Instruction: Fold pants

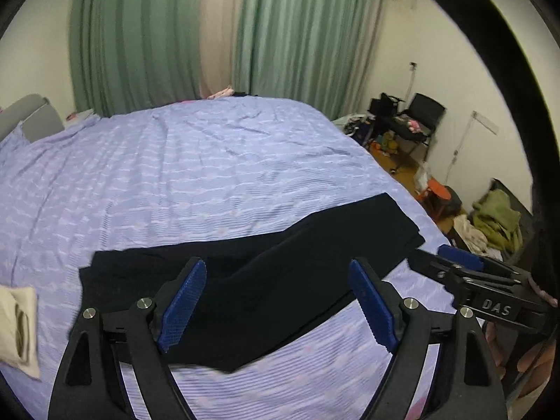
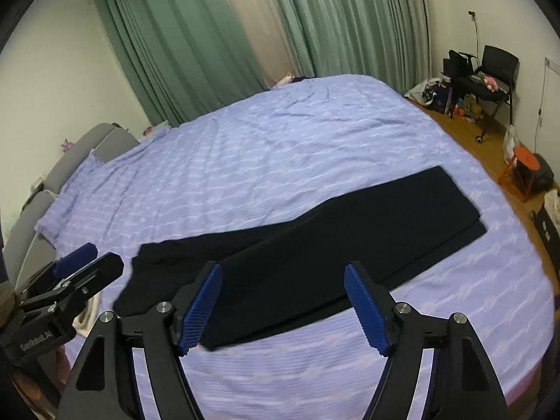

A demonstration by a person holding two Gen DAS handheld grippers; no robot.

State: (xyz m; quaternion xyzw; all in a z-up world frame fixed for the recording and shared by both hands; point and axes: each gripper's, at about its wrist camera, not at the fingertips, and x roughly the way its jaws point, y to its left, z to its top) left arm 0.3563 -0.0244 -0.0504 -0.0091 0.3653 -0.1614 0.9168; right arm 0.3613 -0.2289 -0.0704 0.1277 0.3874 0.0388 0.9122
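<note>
Black pants [image 1: 266, 276] lie flat on the purple bed sheet [image 1: 182, 175], folded lengthwise with one leg on the other, waist at the left, hems at the right. They also show in the right wrist view [image 2: 315, 259]. My left gripper [image 1: 278, 301] is open and empty, raised above the pants' middle. My right gripper [image 2: 283, 304] is open and empty, above the near edge of the pants. Each gripper shows in the other's view: the right one [image 1: 455, 262] beside the hems, the left one [image 2: 87, 259] beside the waist.
A cream cloth [image 1: 17, 325] lies on the sheet left of the waist. The bed's right edge drops to a wooden floor [image 2: 490, 154] with an orange stool [image 2: 525, 164], a black chair [image 2: 497, 70] and piled clothes [image 1: 497, 220]. Green curtains [image 2: 196, 45] hang behind.
</note>
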